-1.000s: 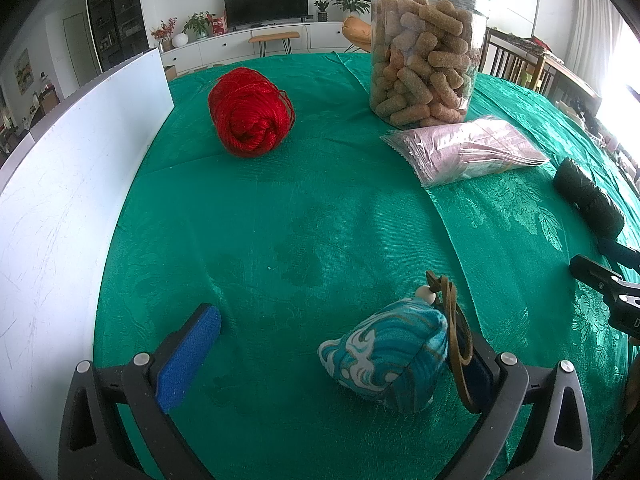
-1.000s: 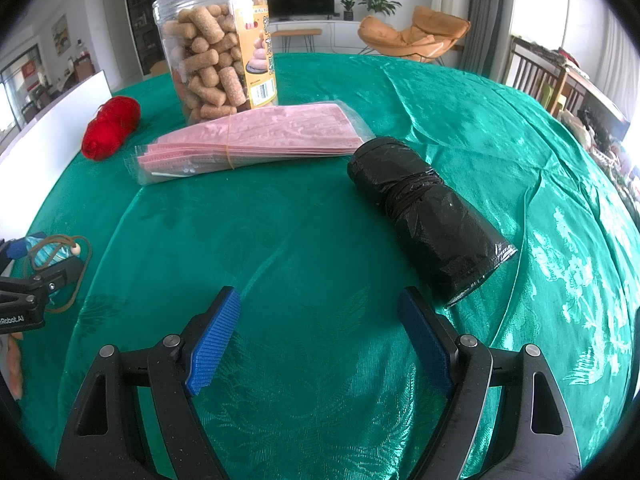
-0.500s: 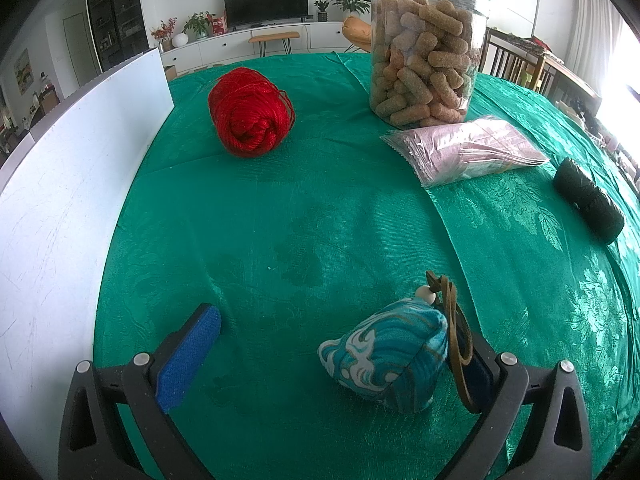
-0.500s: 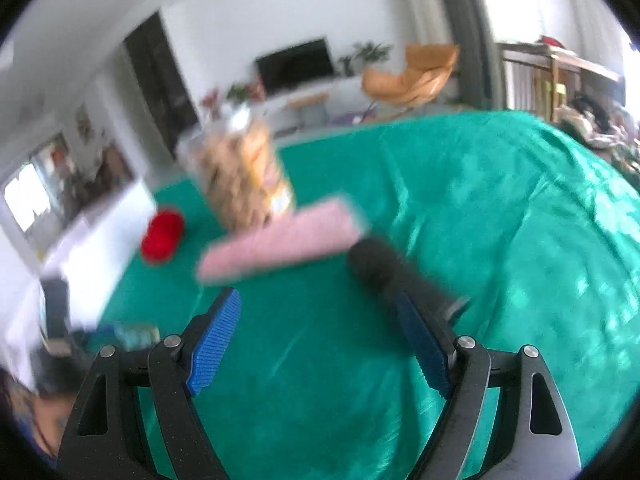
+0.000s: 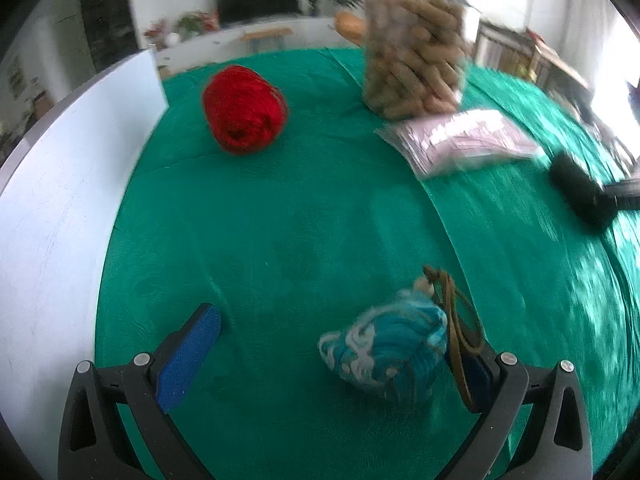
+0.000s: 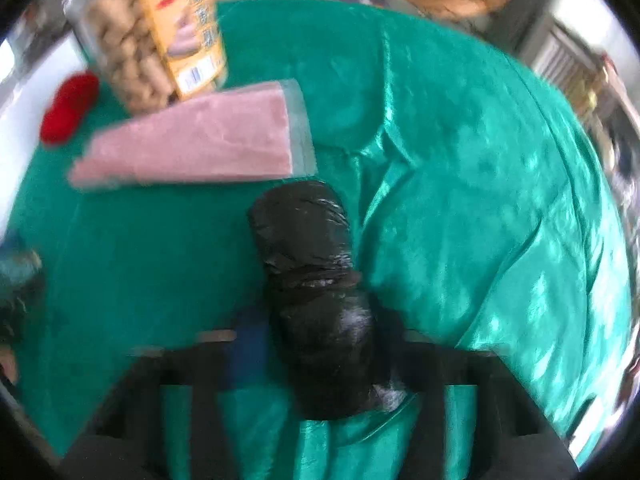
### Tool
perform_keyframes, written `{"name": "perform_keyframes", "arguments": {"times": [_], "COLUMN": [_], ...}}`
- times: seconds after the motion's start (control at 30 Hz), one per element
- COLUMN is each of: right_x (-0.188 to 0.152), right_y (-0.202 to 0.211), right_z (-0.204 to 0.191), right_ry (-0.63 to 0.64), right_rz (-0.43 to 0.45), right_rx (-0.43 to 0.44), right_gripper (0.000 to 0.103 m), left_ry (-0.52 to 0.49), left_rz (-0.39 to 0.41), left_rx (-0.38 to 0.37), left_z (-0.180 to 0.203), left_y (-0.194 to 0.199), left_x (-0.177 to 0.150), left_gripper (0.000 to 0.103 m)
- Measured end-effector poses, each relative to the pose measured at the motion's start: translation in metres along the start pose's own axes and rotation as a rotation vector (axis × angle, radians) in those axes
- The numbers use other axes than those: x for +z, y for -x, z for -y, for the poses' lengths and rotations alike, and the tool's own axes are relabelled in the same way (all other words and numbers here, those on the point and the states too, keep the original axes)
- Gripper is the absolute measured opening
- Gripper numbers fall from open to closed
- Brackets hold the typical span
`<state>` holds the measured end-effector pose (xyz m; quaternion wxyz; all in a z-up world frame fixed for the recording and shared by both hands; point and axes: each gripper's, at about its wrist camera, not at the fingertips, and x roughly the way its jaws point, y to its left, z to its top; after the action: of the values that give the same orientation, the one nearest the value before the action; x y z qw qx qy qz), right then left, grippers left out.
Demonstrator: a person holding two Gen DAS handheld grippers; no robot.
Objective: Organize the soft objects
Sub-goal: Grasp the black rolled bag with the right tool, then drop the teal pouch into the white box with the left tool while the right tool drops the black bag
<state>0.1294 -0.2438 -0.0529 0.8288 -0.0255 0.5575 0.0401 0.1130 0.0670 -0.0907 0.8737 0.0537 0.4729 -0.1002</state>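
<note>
Right gripper: fingers closing around black plastic roll, roll's near half lying between them on green tabletop; blur hides whether pads press yet. Far end of roll pointing toward pink packet, just short of it. Left gripper: fingers spread wide, grasping nothing; blue patterned pouch on tabletop between them, hard against right finger, well clear of left one. Red yarn ball and snack jar farther back.
</note>
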Motion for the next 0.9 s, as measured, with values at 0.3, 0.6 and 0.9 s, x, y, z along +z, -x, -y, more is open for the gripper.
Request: {"name": "perform_keyframes", "arguments": {"times": [0.3, 0.6, 0.9], "right_x": [-0.039, -0.045, -0.016], "right_y": [0.042, 0.08, 0.145], "right_z": [-0.034, -0.081, -0.167], "right_ry": [-0.036, -0.045, 0.014], "right_rz": [0.078, 0.122, 0.218], "right_rx": [0.117, 0.252, 0.447], "right_gripper": [0.04, 0.04, 0.04], "left_ry": [-0.018, 0.09, 0.241], "left_rz": [0.055, 0.171, 0.327], "left_rx": [-0.054, -0.184, -0.189], "left_z": [0.007, -0.019, -0.109], "left_y": [0.022, 0.099, 0.202], "left_x": [-0.011, -0.014, -0.012], "left_gripper": [0.039, 0.039, 0.039]}}
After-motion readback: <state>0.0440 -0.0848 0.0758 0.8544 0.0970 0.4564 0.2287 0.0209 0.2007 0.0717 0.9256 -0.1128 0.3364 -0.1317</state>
